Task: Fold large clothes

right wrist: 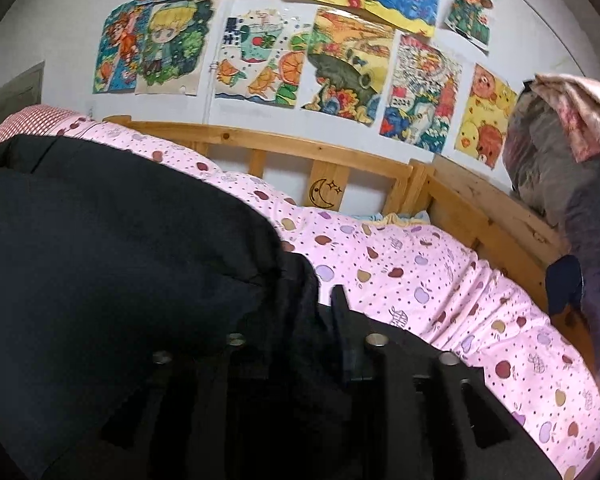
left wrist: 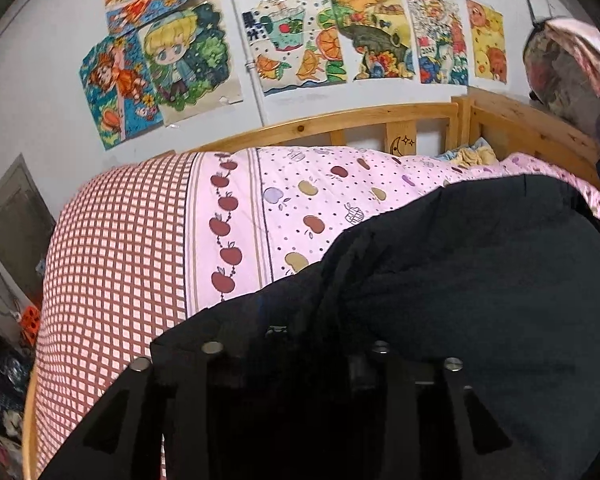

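Presently: one black coat spread on a pink quilt for folding, left tongs and right tongs at its near hem, grip indiscernible.

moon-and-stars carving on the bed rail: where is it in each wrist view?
Left wrist: moon-and-stars carving sits right of centre in the upper half, on a wooden slat above the pink apple-print quilt.
Right wrist: carving sits near centre, just above the middle.
Shared landmark: the blond cartoon-character drawing on the wall, upper left in both.
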### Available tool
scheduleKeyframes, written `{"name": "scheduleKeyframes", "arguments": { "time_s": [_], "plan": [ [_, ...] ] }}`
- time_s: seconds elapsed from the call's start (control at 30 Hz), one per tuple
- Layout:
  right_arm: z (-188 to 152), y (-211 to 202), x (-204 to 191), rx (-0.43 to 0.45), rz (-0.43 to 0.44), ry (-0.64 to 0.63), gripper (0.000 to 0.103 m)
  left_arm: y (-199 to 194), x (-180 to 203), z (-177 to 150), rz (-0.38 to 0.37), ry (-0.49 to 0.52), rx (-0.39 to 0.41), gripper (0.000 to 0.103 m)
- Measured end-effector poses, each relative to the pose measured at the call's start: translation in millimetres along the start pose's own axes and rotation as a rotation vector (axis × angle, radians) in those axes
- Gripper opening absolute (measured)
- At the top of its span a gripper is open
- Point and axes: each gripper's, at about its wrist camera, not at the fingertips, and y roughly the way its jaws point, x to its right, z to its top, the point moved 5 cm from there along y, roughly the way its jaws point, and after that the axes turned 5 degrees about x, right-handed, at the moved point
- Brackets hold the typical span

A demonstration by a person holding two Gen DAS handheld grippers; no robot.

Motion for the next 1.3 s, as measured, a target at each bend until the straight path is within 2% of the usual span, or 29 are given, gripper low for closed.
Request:
{"name": "scheduleKeyframes", "arguments": {
  "time_s": [0.03,0.07,0.13,0.2,0.3,0.43,0.57,0.67,0.8,0.9,0.97,1.1,1.17,1.3],
  "plan": [
    [0,-1,5,0.004,-0.002,0.023,0.040,-1,-3,0,-0.006,-0.016,0.003,0.040],
    [-1,-3,11,0.008,0.002,0.054,0.044,-3,-7,0,-0.018,-0.037,0.008,0.041],
    [0,-9,24,0.022,0.030,0.114,0.062,-10,-14,1,-0.032,-0.072,0.025,0.049],
    [3,-24,38,0.063,0.041,0.169,0.068,-23,-24,2,-0.004,-0.112,0.059,0.078],
    [4,-42,52,0.101,0.043,0.197,0.079,-49,-42,3,0.033,-0.183,0.137,0.087],
    [6,-70,55,0.125,0.062,0.173,0.082,-80,-57,4,0.036,-0.244,0.197,0.091],
    [7,-98,40,0.128,0.138,0.155,0.087,-103,-48,-1,0.004,-0.197,0.230,0.093],
    [2,-109,19,0.092,0.237,0.153,0.088,-114,-25,-7,-0.092,-0.129,0.226,0.093],
    [-11,-106,-11,0.028,0.333,0.129,0.089,-112,16,-22,-0.204,-0.012,0.163,0.093],
    [-18,-95,-26,0.010,0.316,0.082,0.089,-98,40,-27,-0.227,0.053,0.108,0.093],
    [-18,-85,-29,-0.008,0.287,0.075,0.089,-85,47,-24,-0.201,0.064,0.077,0.093],
    [-14,-57,-22,-0.042,0.192,0.071,0.089,-59,42,-9,-0.175,-0.015,0.026,0.094],
    [-12,-46,-16,-0.068,0.141,0.081,0.089,-47,37,-4,-0.169,-0.052,0.019,0.099],
    [-18,-26,-1,-0.130,0.102,0.144,0.089,-22,26,-2,-0.170,-0.119,-0.018,0.103]
  ]
}}
